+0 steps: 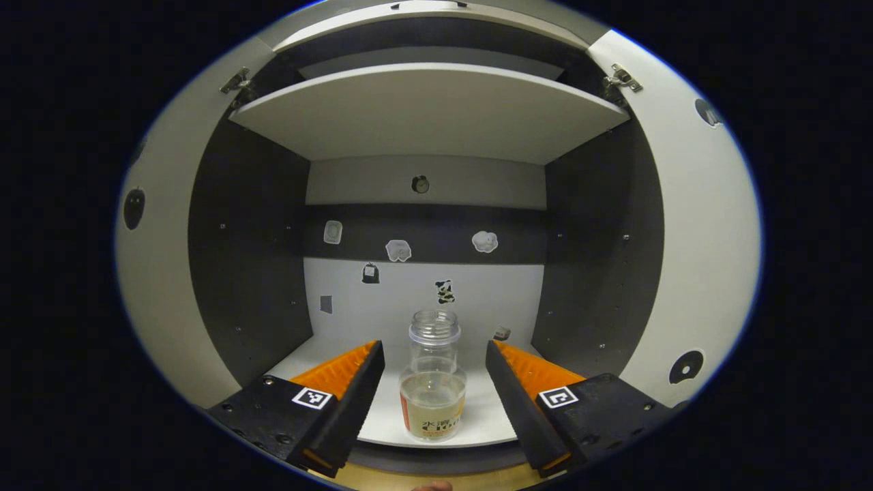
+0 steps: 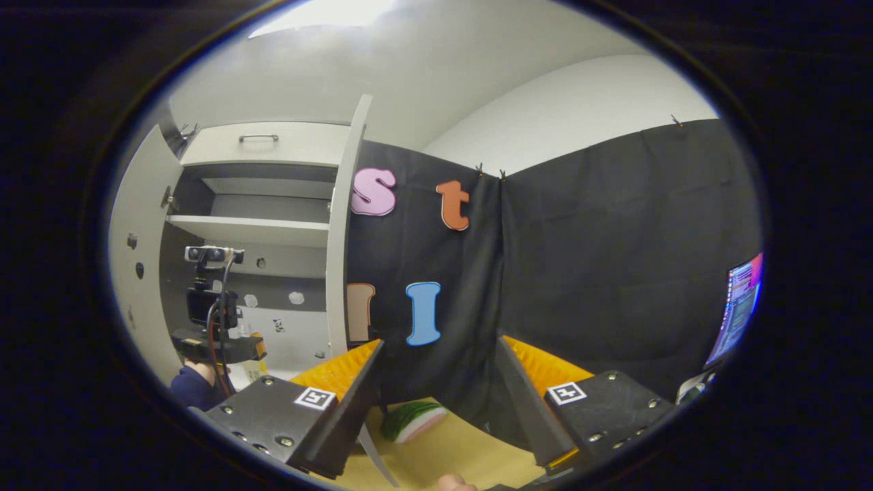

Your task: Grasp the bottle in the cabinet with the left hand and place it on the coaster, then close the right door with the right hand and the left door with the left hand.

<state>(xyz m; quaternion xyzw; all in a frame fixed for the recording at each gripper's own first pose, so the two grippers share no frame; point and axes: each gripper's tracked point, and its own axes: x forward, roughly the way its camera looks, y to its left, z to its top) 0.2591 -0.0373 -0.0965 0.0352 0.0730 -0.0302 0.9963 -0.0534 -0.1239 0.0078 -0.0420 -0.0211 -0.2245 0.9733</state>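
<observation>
Step in hand: the approach to the grasp. Left tool (image 1: 434,358) stands with fingers apart, flanking the bottle (image 1: 432,382) at 6 o'clock on the cabinet's lower shelf (image 1: 491,416), not touching. Next: advance, then clamp. Right tool (image 2: 436,361) waits, fingers apart, holding nothing, right door (image 2: 339,232) at 10 o'clock.

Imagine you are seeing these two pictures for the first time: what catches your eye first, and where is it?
In the left gripper view, a clear capless bottle stands on the cabinet's bottom shelf, between the fingers of the open left gripper, which do not touch it. Both cabinet doors stand open. In the right gripper view, the right gripper hangs open before the booth wall, a green-and-pink object on the table below.
</observation>
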